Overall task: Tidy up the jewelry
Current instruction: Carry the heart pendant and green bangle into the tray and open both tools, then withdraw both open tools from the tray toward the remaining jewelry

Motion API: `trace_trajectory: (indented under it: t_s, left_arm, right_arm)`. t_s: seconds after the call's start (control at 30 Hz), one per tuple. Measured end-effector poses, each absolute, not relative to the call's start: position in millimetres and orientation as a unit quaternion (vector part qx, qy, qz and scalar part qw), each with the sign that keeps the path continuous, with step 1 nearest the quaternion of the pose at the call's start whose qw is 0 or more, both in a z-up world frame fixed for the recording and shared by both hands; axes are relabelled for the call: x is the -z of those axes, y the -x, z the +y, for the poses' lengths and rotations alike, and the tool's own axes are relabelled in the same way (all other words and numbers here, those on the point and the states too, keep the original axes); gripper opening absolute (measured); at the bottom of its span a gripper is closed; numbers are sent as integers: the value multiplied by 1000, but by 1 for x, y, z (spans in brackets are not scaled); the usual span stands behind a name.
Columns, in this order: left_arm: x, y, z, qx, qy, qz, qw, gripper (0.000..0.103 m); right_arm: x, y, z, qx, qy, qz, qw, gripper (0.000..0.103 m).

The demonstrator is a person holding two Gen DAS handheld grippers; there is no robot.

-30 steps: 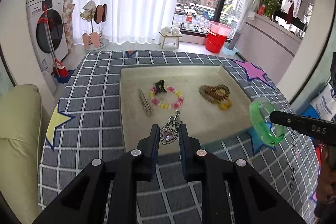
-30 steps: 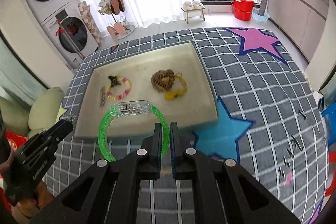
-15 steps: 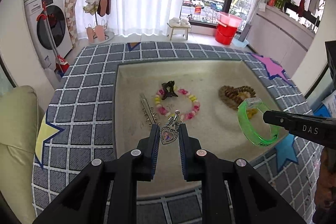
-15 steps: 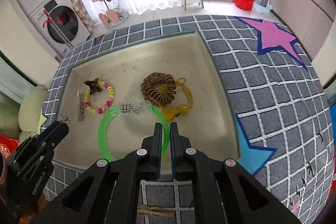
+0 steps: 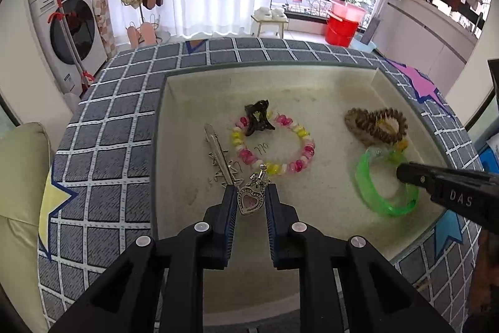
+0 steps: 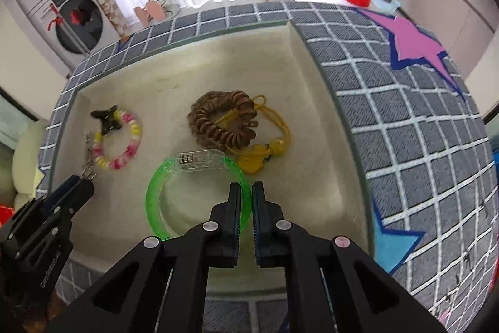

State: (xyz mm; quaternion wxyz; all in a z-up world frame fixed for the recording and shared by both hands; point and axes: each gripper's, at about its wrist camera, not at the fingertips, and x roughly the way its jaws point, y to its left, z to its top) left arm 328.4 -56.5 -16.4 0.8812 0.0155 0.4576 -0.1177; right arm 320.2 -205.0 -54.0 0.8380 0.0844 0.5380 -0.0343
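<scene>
My left gripper (image 5: 249,202) is shut on a silver heart pendant (image 5: 250,202) with a pink centre, held low over the near part of the cream tray (image 5: 312,83). My right gripper (image 6: 246,198) is shut on the rim of a translucent green bangle (image 6: 162,177), which hangs just above the tray floor. The bangle (image 5: 368,186) and the right gripper (image 5: 405,173) also show at the right of the left wrist view. The left gripper (image 6: 78,186) appears at the lower left of the right wrist view.
In the tray lie a pink-and-yellow bead bracelet (image 5: 299,133) with a black hair claw (image 5: 257,117) on it, a silver hair clip (image 5: 220,158), and brown wooden beads (image 6: 218,120) with a yellow cord and tassel (image 6: 265,152). The grey checked cloth (image 6: 405,130) surrounds the tray.
Both grippers have moved forward and down over the tray, each keeping its hold. The bangle now hangs beside the brown beads, and the pendant sits near the silver clip.
</scene>
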Motion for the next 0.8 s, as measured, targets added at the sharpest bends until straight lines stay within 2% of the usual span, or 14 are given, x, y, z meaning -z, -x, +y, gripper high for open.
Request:
trace_trajectory:
  t_s: [0.5, 0.57, 0.63, 0.67, 0.8]
  left_arm:
    - [20, -331, -73, 112, -46, 460, 879, 33]
    - [19, -330, -72, 112, -42, 461, 879, 33]
    - [19, -330, -72, 110, -41, 462, 879, 33]
    - [18, -330, -72, 110, -43, 462, 879, 33]
    - [17, -328, -71, 110, -46, 460, 880, 33]
  right_arm:
    - [54, -320, -212, 42, -77, 526, 846, 9]
    - [54, -319, -211, 35, -81, 526, 846, 17]
    - [54, -317, -211, 33, -86, 525, 846, 49]
    - [54, -317, -211, 34, -86, 524, 847, 52]
    - [54, -313, -210, 32, -90, 521, 848, 52]
